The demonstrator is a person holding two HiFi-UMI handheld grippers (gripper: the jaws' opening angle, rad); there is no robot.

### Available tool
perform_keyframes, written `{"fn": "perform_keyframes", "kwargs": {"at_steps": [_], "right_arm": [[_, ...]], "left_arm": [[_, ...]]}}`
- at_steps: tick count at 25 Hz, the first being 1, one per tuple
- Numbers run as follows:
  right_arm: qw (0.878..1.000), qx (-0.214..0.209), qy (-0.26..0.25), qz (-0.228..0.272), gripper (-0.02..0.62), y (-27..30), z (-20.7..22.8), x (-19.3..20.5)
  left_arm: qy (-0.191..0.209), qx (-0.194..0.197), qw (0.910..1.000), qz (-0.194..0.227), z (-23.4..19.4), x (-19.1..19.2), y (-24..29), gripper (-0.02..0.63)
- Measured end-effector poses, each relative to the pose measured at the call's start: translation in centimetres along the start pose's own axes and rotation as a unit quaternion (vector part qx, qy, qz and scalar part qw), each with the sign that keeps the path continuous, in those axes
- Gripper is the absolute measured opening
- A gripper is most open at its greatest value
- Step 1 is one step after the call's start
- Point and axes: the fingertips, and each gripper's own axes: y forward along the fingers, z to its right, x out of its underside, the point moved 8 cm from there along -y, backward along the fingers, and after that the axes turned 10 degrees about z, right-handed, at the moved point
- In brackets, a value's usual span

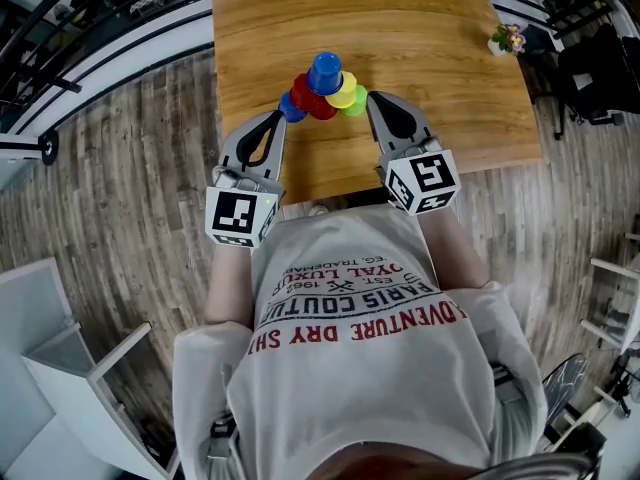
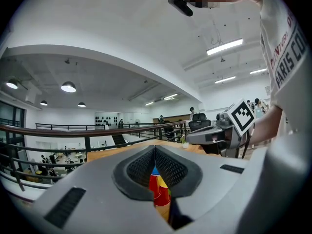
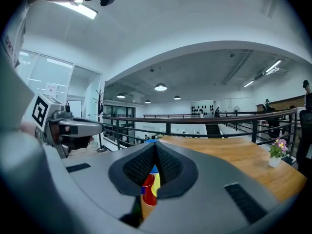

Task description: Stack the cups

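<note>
My left claw (image 1: 284, 116) and my right claw (image 1: 369, 97) are both closed and hold nothing. They are just beside the cups (image 1: 323, 90), one at each side. The cups stand bunched near the front edge of the bench (image 1: 420, 38), I think so either claw reaches them

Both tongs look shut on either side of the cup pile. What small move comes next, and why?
Probably open the right tongs first. Both pairs are shut and empty, the left tongs too, while the cups sit bunched between them with a blue cup on top; shut tongs cannot take one.
</note>
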Motion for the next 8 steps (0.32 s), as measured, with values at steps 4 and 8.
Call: {"fn": "perform_keyframes", "kwargs": {"at_steps": [4, 8], "right_arm": [[1.000, 0.000, 0.004, 0.000, 0.028, 0.14, -0.17, 0.02], [1.000, 0.001, 0.001, -0.004, 0.028, 0.33, -0.41, 0.17]], "left_arm": [[-0.002, -0.001, 1.0000, -0.003, -0.17, 0.04, -0.07, 0.017], [-0.002, 0.000, 1.0000, -0.005, -0.34, 0.23, -0.20, 0.017]]}}
